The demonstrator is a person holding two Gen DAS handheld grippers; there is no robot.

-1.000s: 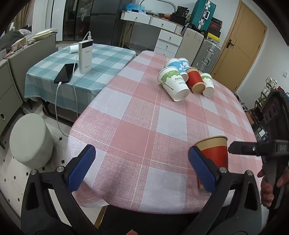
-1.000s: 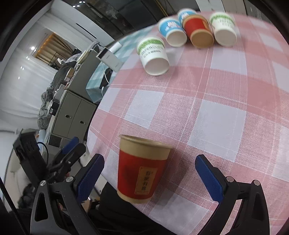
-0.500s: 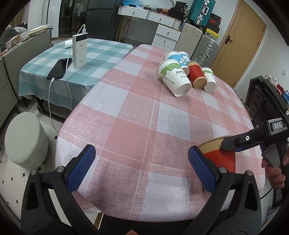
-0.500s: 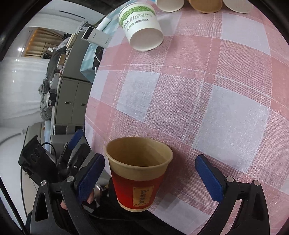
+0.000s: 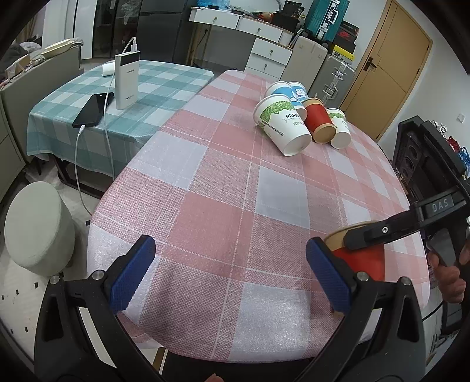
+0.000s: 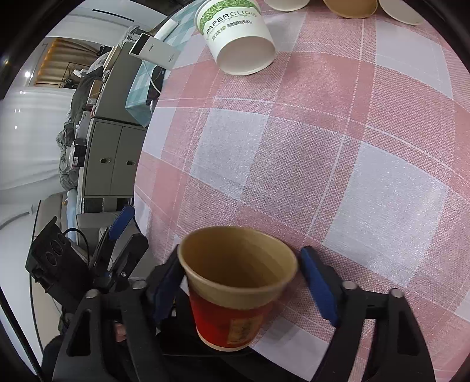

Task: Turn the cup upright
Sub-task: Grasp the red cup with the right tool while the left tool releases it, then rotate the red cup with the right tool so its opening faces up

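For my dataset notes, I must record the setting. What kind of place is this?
Probably a room in a home, used partly for storage: checked cloths cover the pink table and the green table, white drawers stand along the wall, and suitcases are piled near the wooden door.

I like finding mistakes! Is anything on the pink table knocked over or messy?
Yes. Four paper cups at the far end lie tipped on their sides, mouths facing this way. The red cup near the front edge stands upright between the right gripper's fingers. Nothing looks spilled.
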